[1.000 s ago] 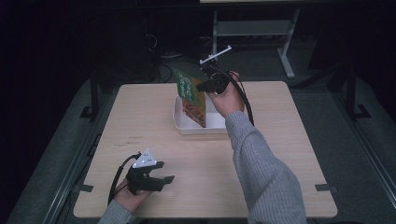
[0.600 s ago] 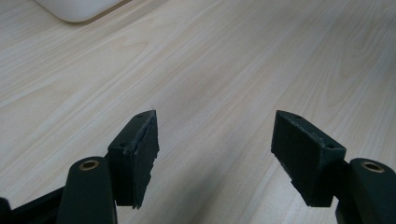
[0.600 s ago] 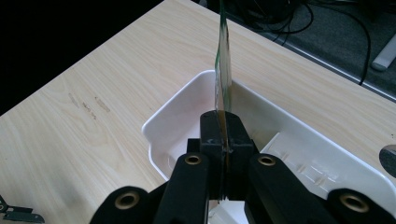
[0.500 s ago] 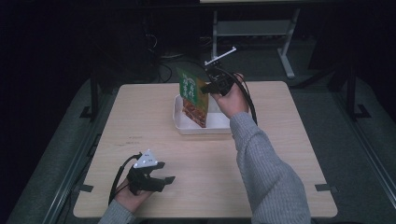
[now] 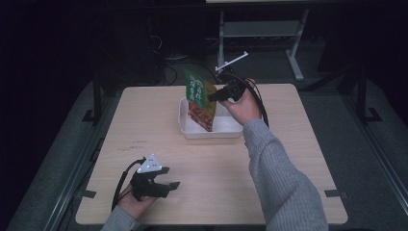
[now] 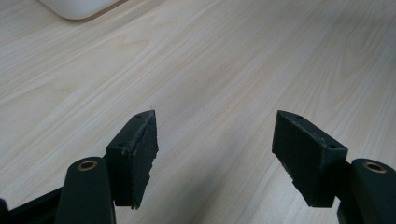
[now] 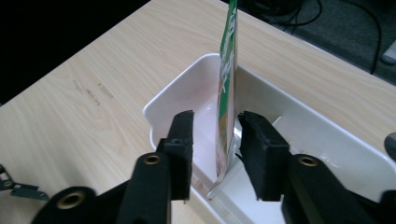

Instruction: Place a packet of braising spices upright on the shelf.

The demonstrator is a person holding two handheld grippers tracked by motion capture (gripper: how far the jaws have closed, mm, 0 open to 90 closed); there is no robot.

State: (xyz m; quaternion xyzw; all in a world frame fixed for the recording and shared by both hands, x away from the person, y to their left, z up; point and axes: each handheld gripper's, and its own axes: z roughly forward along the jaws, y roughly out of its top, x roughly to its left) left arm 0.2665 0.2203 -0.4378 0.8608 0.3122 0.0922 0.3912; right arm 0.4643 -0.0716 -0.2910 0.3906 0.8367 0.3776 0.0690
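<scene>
On the light wooden table [image 5: 288, 159], a white rectangular tray [image 5: 192, 130] sits near the far edge, roughly at the middle of the tabletop's width. A green and orange snack packet [image 5: 199, 98] stands on edge inside the tray, tilted, with its lower end down in the tray and its green top rising above the rim. The right gripper [image 5: 214, 96] is held over the far right part of the tray, just beside the packet's upper right edge, with the person's hand behind it and a grey sleeve [image 5: 281, 187] running back to the near edge. In the right gripper view the packet [image 7: 227, 93] stands edge-on between the two black jaws, which are parted to either side of it; a gap shows between the left pad and the packet, and the right pad sits close to it, though whether it touches cannot be told. These jaws have just been opening, with the packet between them and its bottom corner resting in the tray [image 7: 299, 126]. The left gripper [image 5: 166, 185] lies low at the near left of the table, well apart from the tray, a grey three-cornered plate on top and a black cable looping off to its left. In the left gripper view [image 6: 215, 154] its fingers are spread wide over bare wood with nothing between them, and a corner of the white tray [image 6: 77, 7] shows at the far edge.
</scene>
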